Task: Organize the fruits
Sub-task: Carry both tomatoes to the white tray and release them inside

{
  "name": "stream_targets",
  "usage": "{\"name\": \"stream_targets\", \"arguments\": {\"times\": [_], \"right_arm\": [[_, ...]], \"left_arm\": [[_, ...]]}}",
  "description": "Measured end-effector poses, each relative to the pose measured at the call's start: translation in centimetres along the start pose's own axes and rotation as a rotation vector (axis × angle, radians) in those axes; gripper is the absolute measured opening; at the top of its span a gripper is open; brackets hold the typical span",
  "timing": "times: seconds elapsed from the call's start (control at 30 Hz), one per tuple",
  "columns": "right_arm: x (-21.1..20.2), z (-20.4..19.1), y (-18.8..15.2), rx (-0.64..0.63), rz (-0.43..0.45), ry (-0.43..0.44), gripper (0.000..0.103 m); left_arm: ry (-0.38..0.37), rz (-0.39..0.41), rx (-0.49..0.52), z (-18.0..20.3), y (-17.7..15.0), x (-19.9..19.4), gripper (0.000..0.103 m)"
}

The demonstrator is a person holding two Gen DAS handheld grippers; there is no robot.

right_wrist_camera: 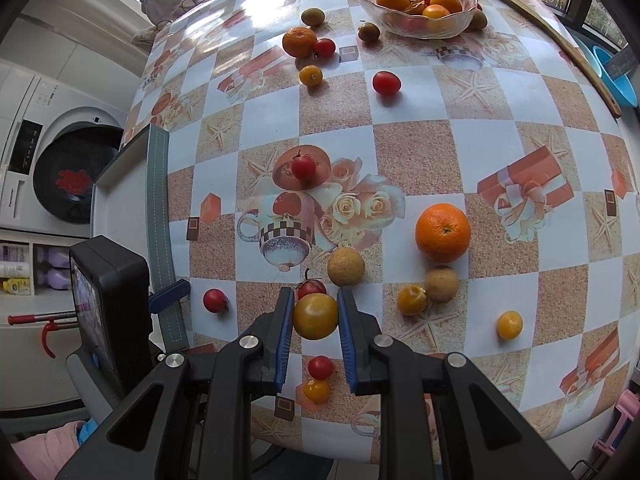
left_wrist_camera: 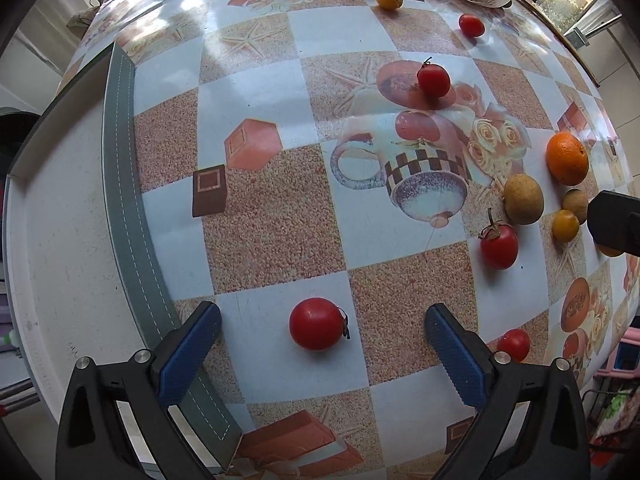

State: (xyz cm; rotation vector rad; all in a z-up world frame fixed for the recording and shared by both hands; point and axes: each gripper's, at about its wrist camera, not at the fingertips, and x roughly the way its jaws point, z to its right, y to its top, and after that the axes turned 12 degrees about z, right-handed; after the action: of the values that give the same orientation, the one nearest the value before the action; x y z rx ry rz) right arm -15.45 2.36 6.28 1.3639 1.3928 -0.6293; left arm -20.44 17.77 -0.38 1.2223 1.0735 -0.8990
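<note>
Blue-padded fingers [left_wrist_camera: 192, 354] of the left gripper [left_wrist_camera: 320, 354] stand spread wide, pointing down at the table [left_wrist_camera: 280, 232]; a red tomato [left_wrist_camera: 317, 323] lies on a pale square of the checked cloth between them, touched by neither pad. Just outside the right-hand finger lies a second, smaller red tomato [left_wrist_camera: 514, 344]. A grey stitched strip [left_wrist_camera: 124, 200] runs along the table's left edge

Right gripper [right_wrist_camera: 313, 320]: the jaws are pressed onto a yellow tomato [right_wrist_camera: 315, 316], one pad on each flank, and the fruit is held above the cloth near the table's near edge. Directly behind it lies a stemmed red tomato [right_wrist_camera: 311, 287], and beyond that a tan round fruit [right_wrist_camera: 345, 267]. Below the pinched fruit, a small red tomato [right_wrist_camera: 320, 367] and a small yellow one [right_wrist_camera: 316, 390] lie touching

A large orange [right_wrist_camera: 443, 232] sits toward the right side of the table, with another tan fruit [right_wrist_camera: 441, 283] and a yellow tomato [right_wrist_camera: 412, 300] touching just in front of it. A glass bowl [right_wrist_camera: 464, 20] at the far edge holds oranges and small tomatoes; more loose fruit lies near it
</note>
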Motion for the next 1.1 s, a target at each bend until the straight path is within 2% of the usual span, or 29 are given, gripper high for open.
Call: {"name": "stream_targets", "arguments": {"times": [0.07,0.13,0.2,0.23,0.47,0.67,0.83,1.1], "right_arm": [[0.1,0.1,0.0,0.005,-0.003,0.001,0.024],[0.0,0.1,0.0,0.008,-0.001,0.003,0.024],[-0.2,0.1,0.0,0.007,0.003,0.005,0.024],[-0.2,0.1,0.0,0.007,0.005,0.005,0.024],[-0.2,-0.3,-0.1,0.008,0.001,0.01,0.024],[-0.1,-2.4,0.1,-0.038,-0.006,0.024,0.024],[0.6,-6.0,0.4,-0.105,-0.014,0.052,0.024],[3.5,-13.9,-0.2,-0.233,-0.068,0.126,0.024]], "left_arm": [[0.007,-0.019,-0.004,0.1,0.5,0.1,0.1],[0.009,0.02,-0.023,-0.4,0.5,-0.9,0.079],[0.009,0.046,-0.016,-0.7,0.4,-1.8,0.03],[-0.001,0.044,-0.016,-0.7,0.6,-2.0,0.022],[-0.081,0.092,-0.112,-3.4,0.7,-4.5,0.022],[-0.077,0.167,-0.175,-6.0,0.7,-7.7,0.022],[-0.035,0.205,-0.237,-9.7,-1.3,-9.0,0.022],[0.088,0.183,-0.339,-17.3,-5.5,-8.7,0.022]]}}
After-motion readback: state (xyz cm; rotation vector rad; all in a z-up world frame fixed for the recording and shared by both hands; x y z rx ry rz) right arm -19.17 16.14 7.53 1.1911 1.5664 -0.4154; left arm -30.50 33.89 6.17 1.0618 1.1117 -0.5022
